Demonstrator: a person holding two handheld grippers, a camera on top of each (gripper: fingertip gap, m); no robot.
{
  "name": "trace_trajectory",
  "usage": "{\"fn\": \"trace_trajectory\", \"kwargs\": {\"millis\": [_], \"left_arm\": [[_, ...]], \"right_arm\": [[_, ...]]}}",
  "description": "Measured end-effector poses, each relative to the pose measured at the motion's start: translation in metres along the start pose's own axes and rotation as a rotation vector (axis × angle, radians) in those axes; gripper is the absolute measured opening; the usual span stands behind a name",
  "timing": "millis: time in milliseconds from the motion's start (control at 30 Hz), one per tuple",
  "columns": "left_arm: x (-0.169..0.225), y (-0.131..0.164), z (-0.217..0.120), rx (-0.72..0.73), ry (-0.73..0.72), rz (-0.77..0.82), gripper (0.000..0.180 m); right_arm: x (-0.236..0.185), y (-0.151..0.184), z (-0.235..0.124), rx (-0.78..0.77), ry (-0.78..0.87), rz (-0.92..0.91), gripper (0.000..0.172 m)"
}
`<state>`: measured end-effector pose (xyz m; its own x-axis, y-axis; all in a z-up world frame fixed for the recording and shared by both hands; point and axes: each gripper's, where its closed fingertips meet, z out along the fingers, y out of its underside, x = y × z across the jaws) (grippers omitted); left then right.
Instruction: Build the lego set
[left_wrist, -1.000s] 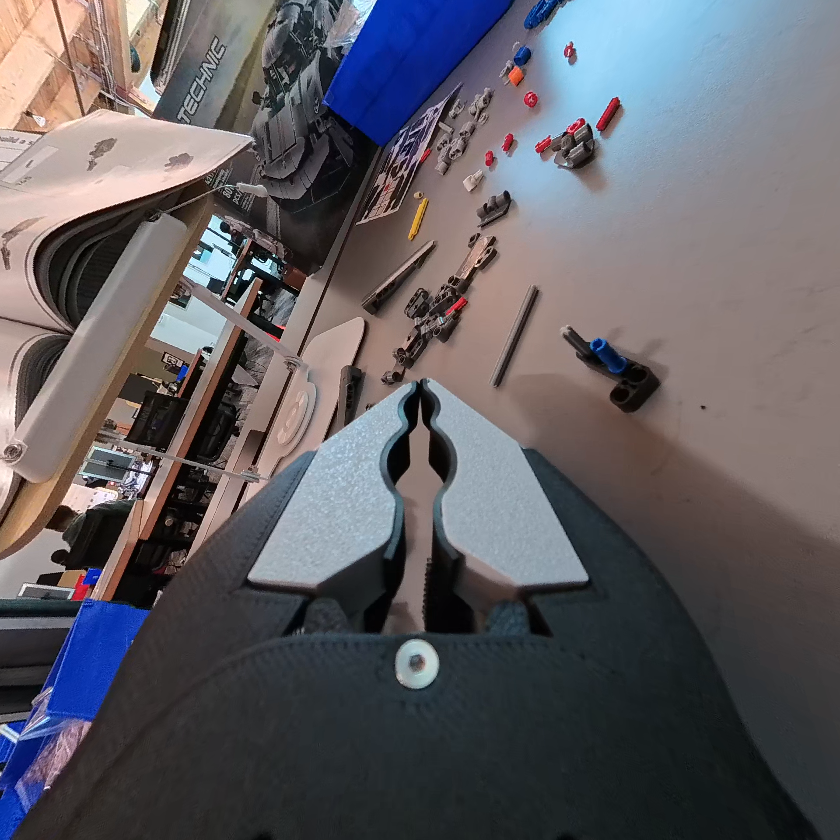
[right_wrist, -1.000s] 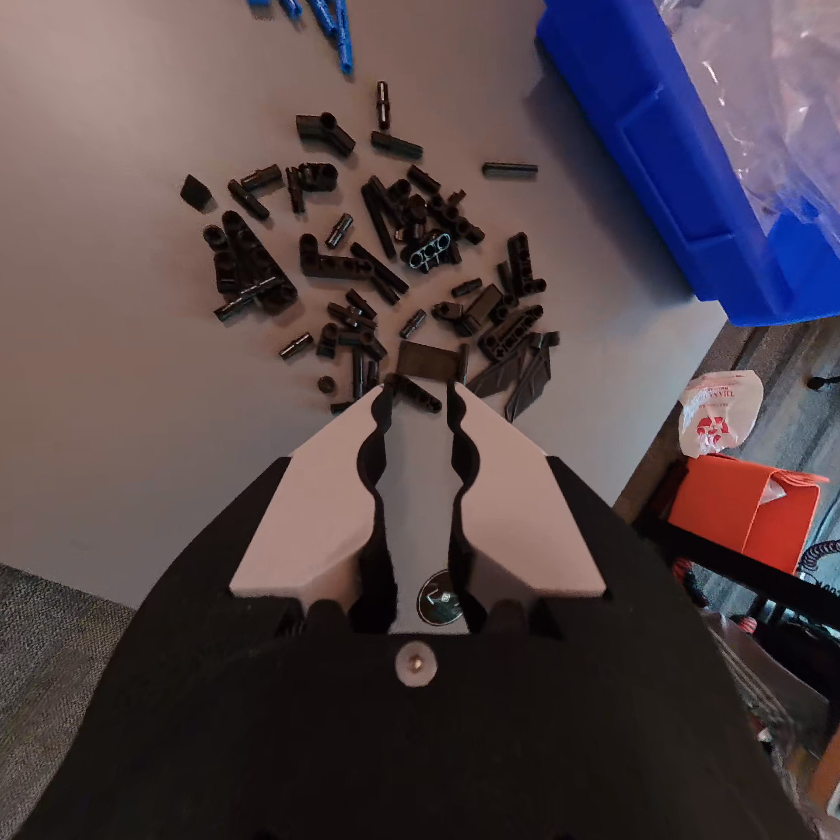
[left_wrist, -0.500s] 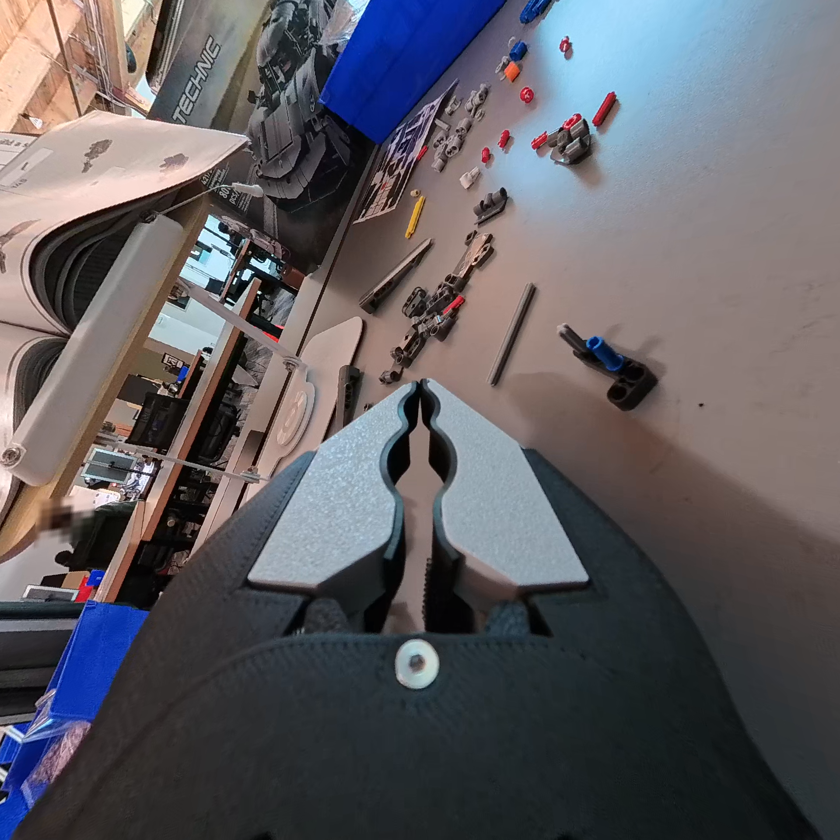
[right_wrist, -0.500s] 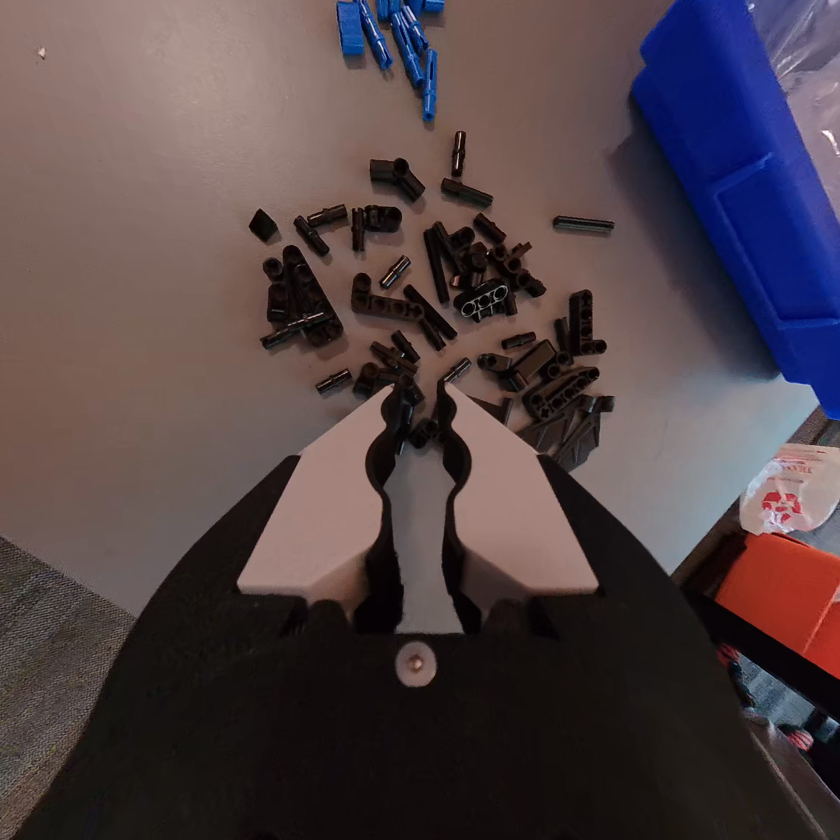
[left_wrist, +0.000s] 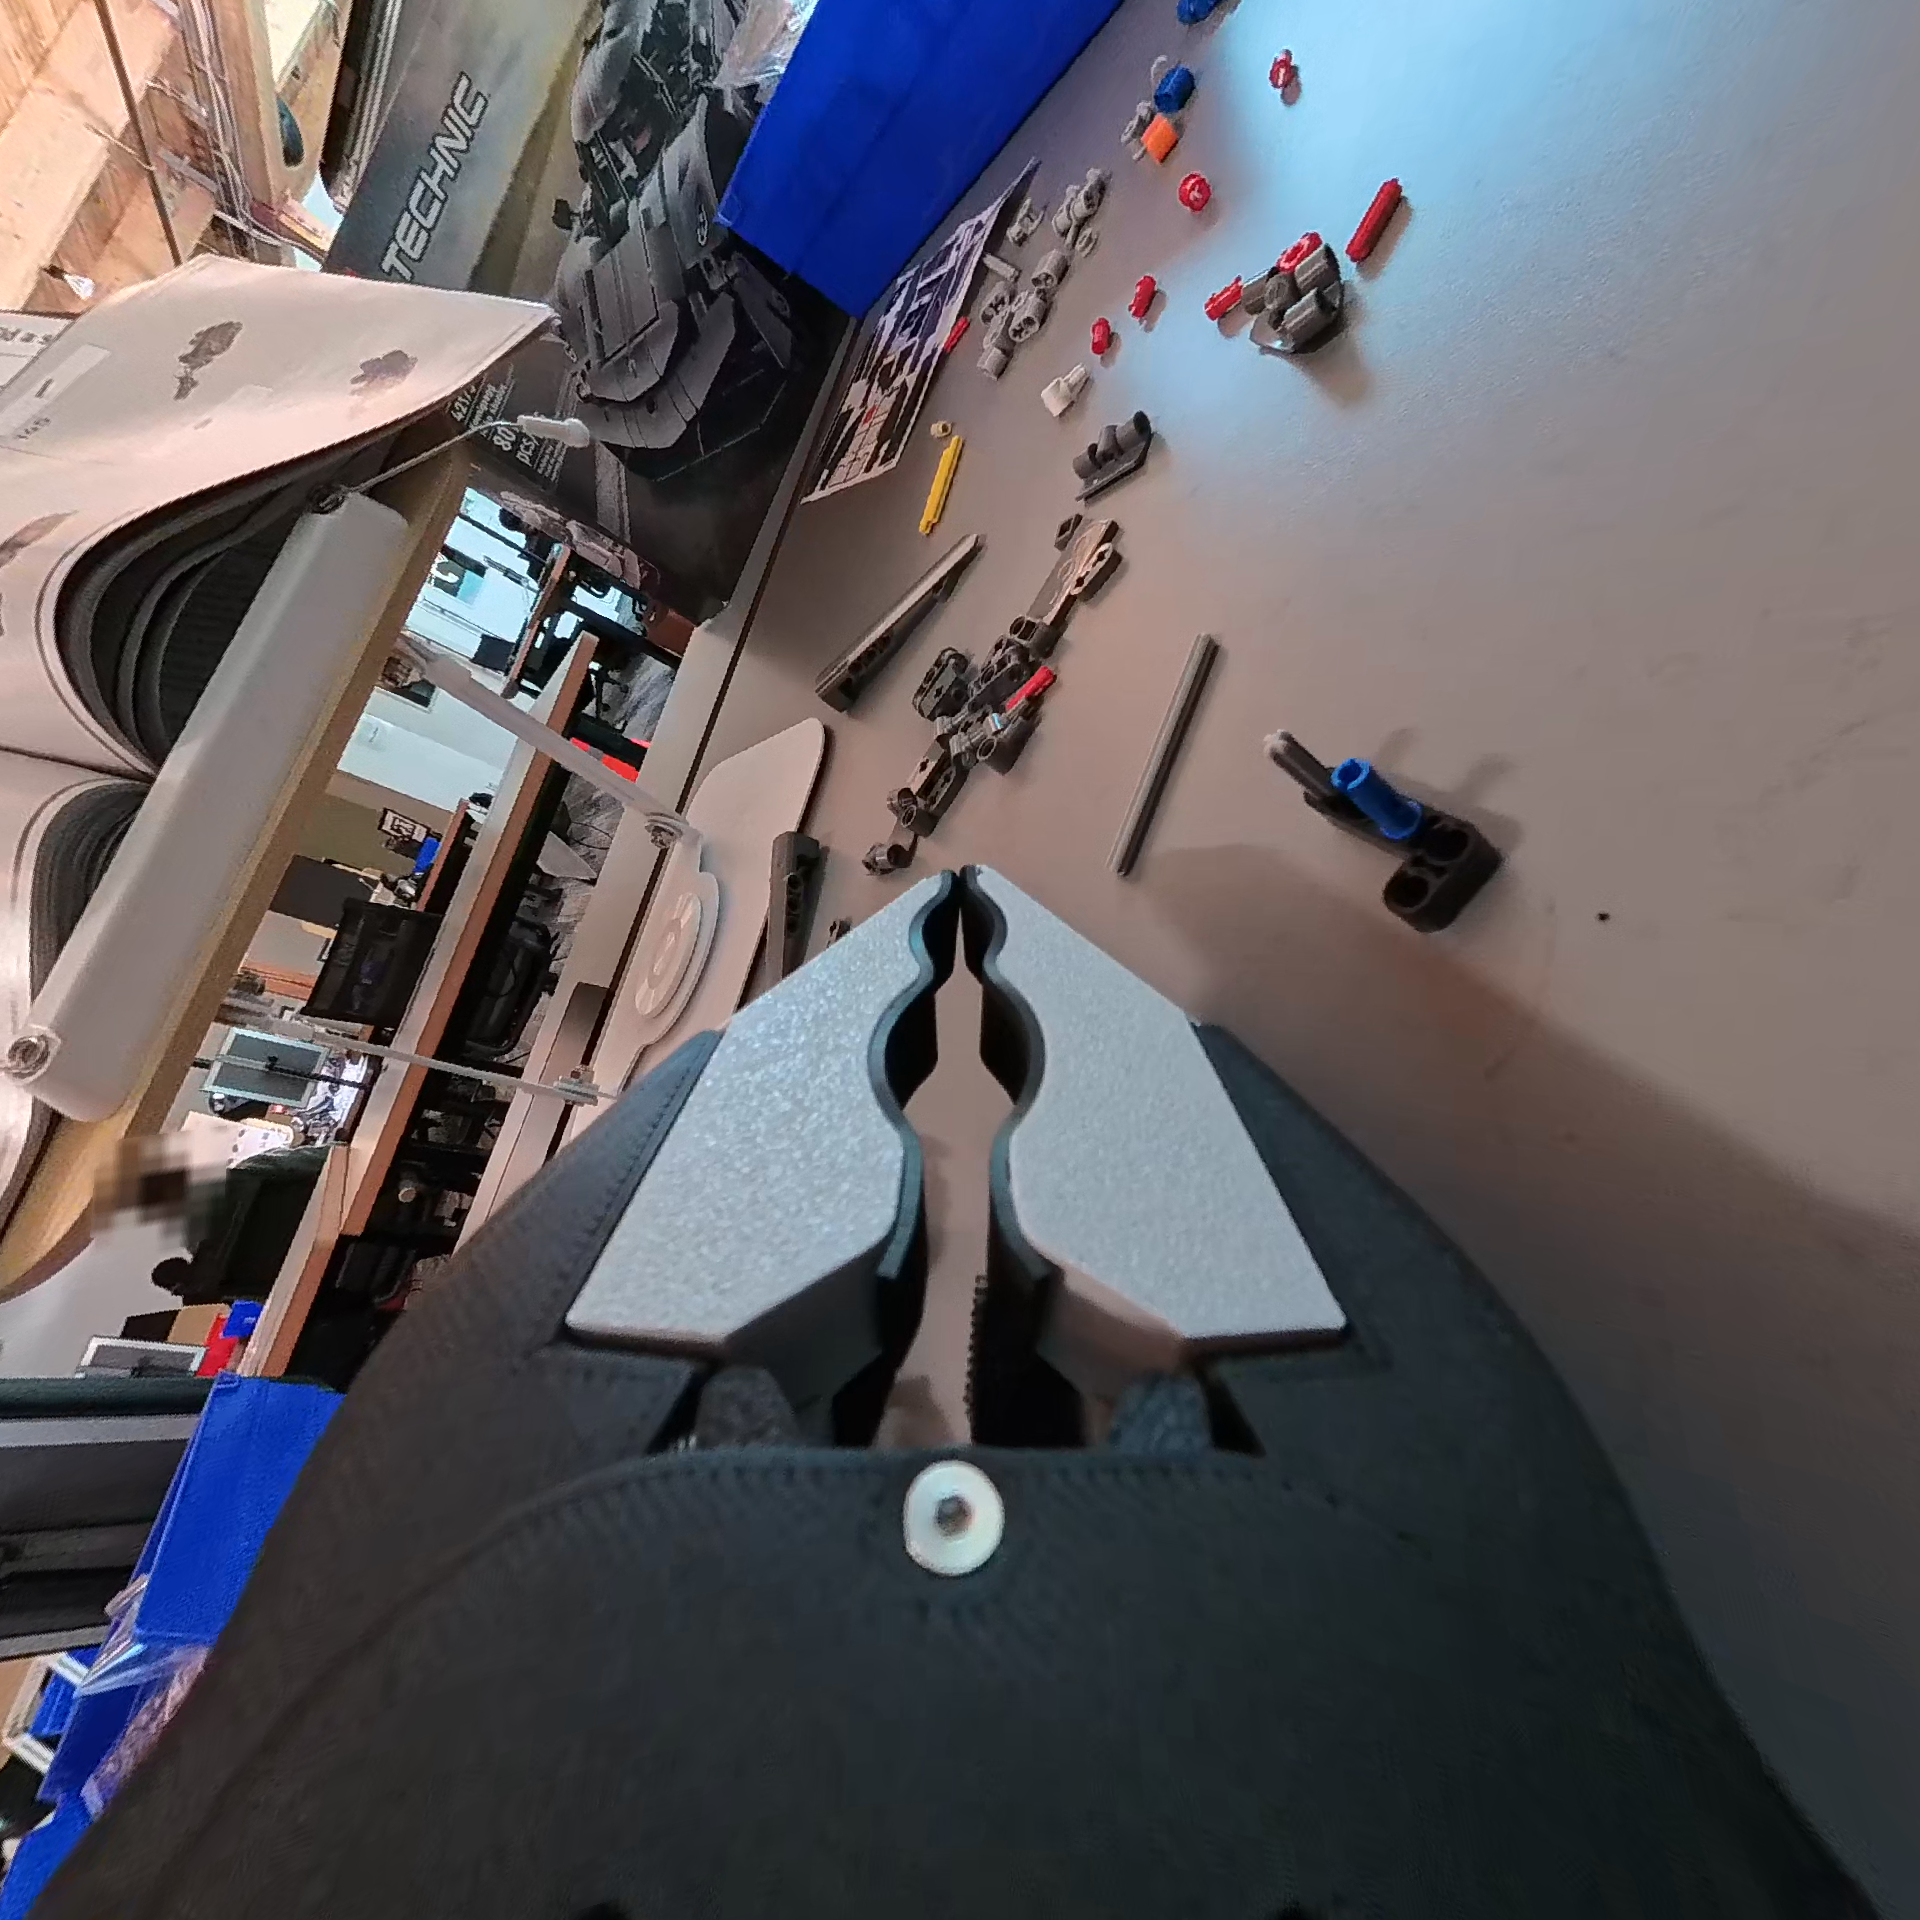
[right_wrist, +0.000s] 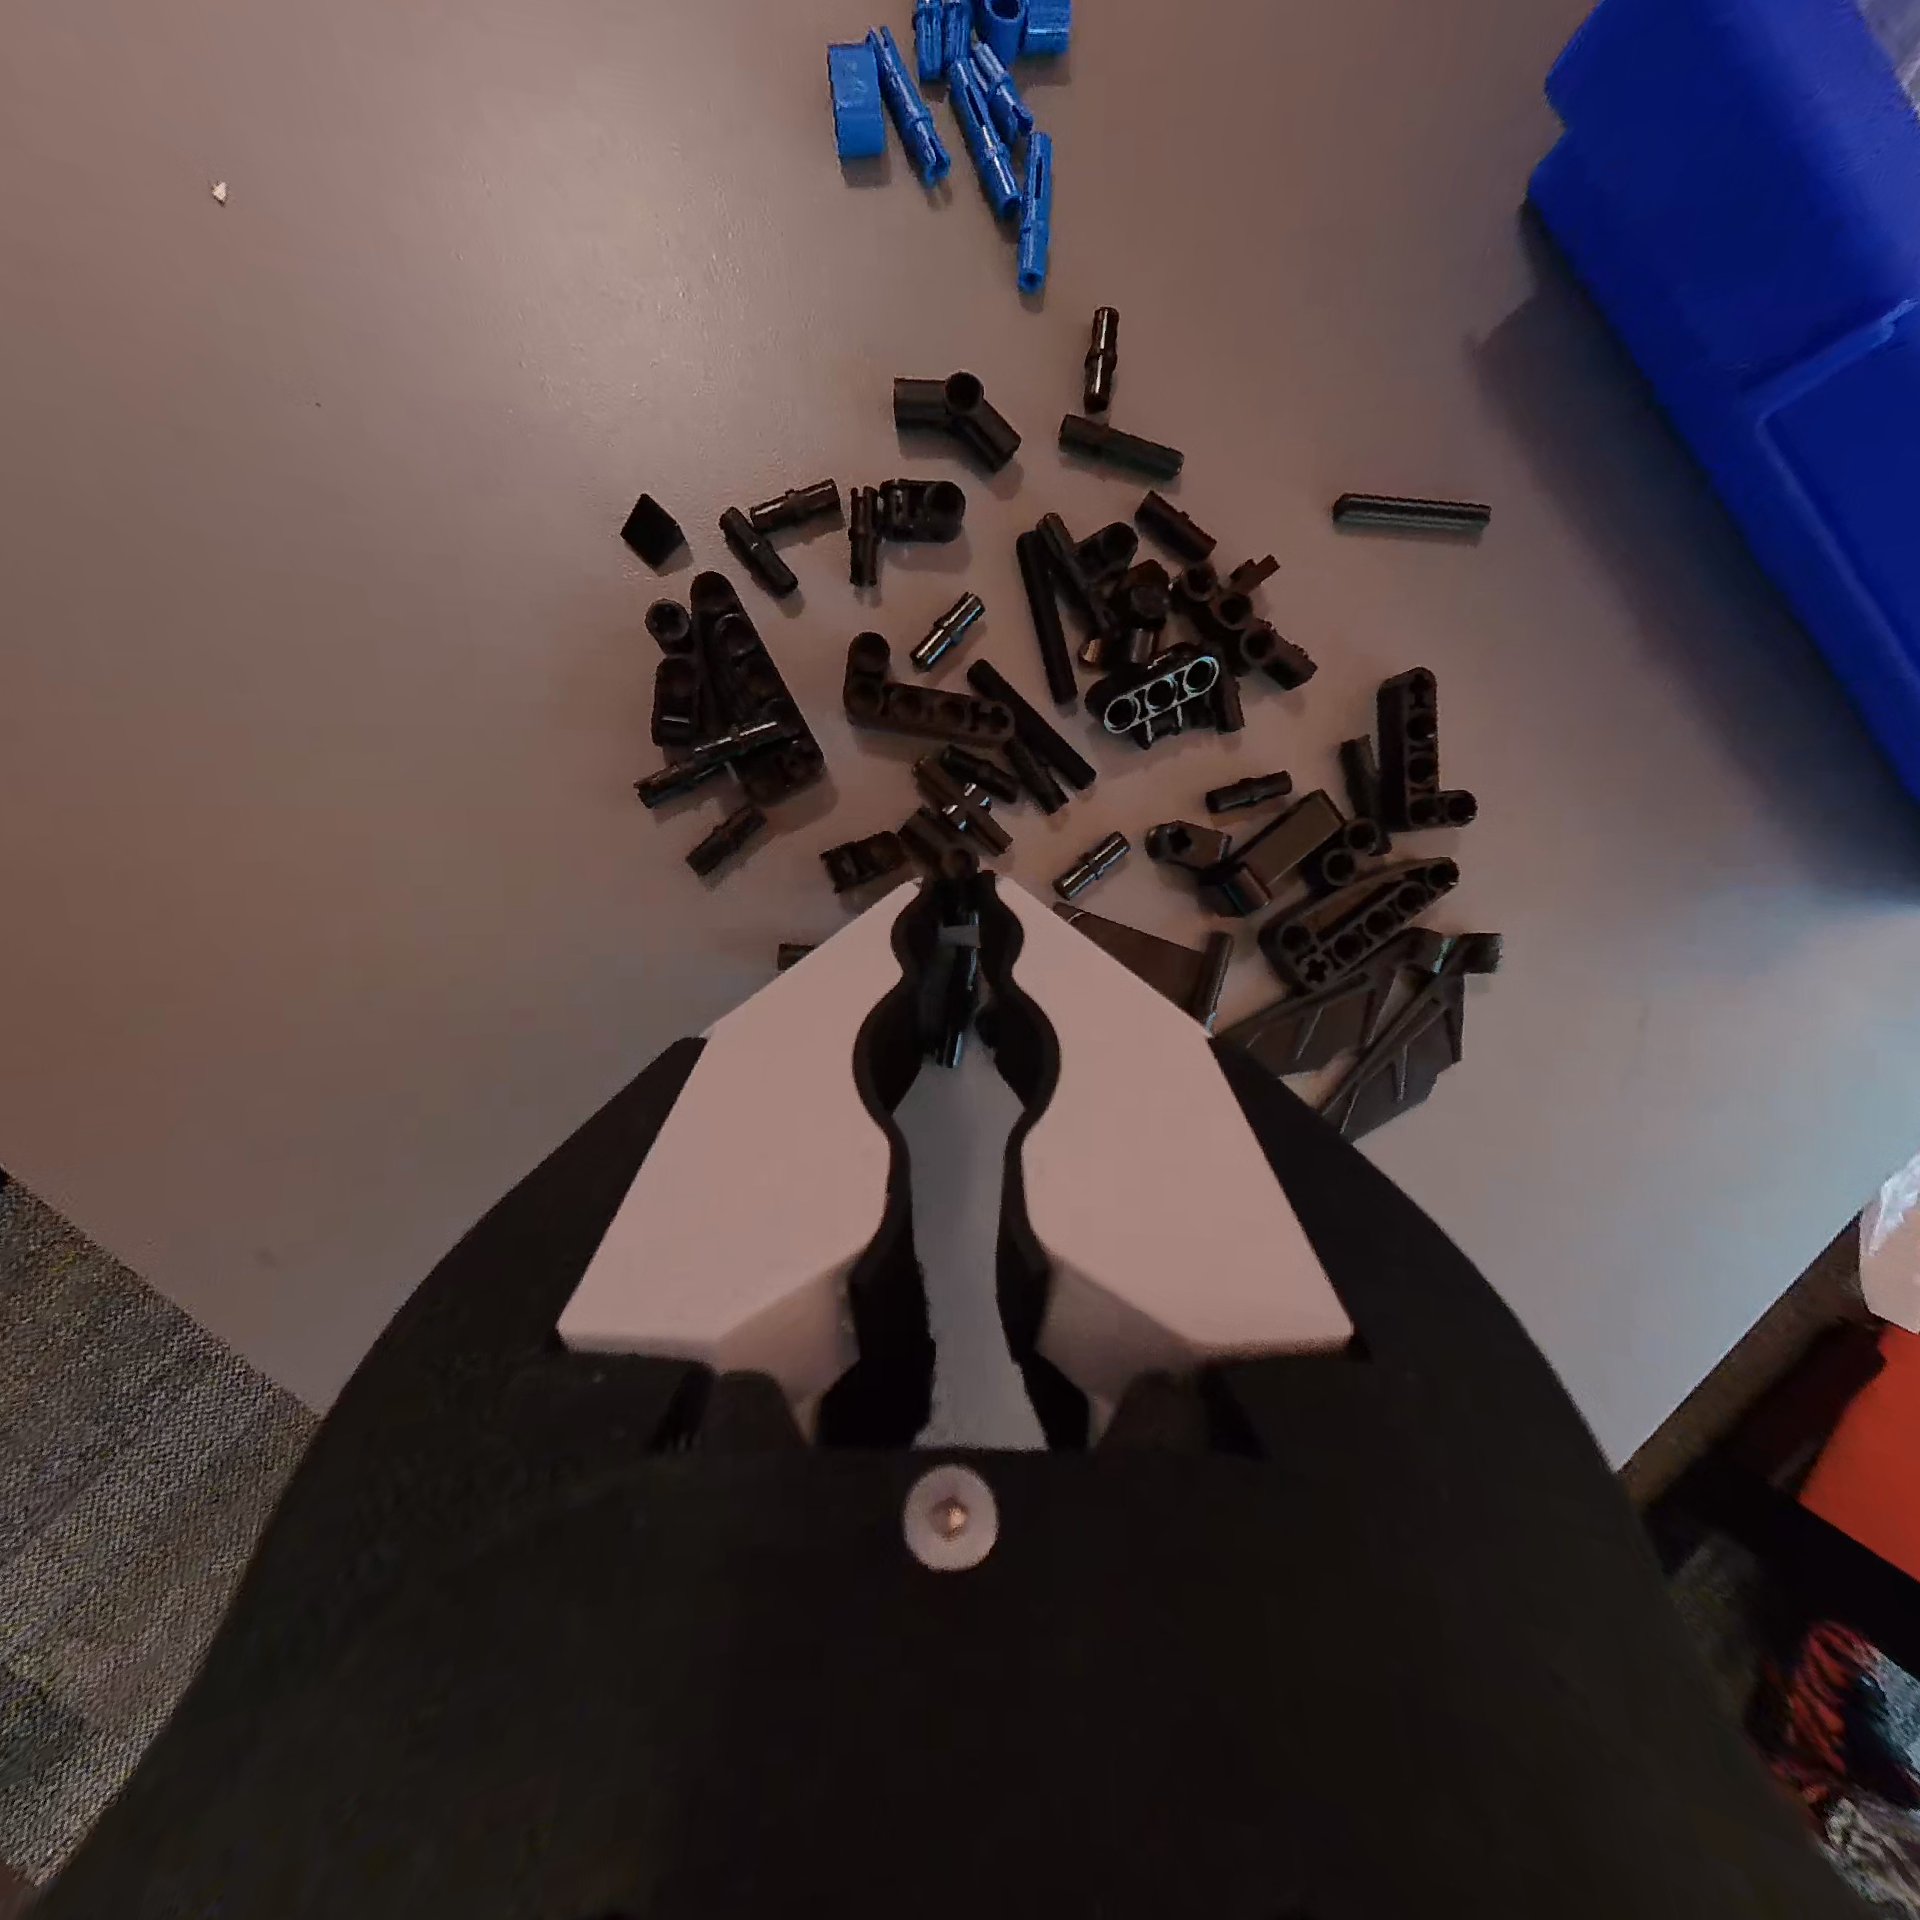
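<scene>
The right gripper (right_wrist: 958, 902) clamps a slim black connector pin (right_wrist: 954, 987) near the tabletop's (right_wrist: 312, 520) edge, while the left gripper (left_wrist: 958, 883) is clenched bare.

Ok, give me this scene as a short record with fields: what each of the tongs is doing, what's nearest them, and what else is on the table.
Left tongs: shut, nothing between the tips, low over the grey table.
Near left tongs: grey rod, black corner piece with blue pin, grey cluster of parts.
Right tongs: closed on a thin black pin.
Near right tongs: pile of black parts.
Also there: blue pins, blue bin, red pins.
</scene>
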<state>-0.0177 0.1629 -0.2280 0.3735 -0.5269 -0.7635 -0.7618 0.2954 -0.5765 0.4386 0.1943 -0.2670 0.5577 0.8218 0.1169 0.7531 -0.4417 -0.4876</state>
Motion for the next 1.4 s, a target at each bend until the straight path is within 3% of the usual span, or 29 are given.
{"fn": "trace_trajectory", "kwargs": {"millis": [367,567,933,1200,1400], "left_arm": [[0.0,0.001,0.001,-0.005,-0.002,0.007,0.0],[-0.002,0.0,0.0,0.002,-0.01,-0.007,0.0],[-0.009,-0.003,-0.006,0.037,-0.014,-0.055,0.0],[-0.011,-0.012,-0.013,0.073,-0.019,-0.043,0.0],[-0.015,-0.017,-0.018,0.102,-0.018,-0.069,0.0]], "right_arm": [[0.004,-0.007,-0.015,0.044,0.065,-0.021,0.004],[-0.008,-0.032,-0.039,0.124,0.086,-0.076,0.004],[-0.097,-0.126,-0.045,0.266,0.007,-0.323,0.004],[-0.169,-0.176,-0.01,0.304,-0.143,-0.471,0.004],[-0.201,-0.196,0.013,0.295,-0.203,-0.526,0.004]]}}
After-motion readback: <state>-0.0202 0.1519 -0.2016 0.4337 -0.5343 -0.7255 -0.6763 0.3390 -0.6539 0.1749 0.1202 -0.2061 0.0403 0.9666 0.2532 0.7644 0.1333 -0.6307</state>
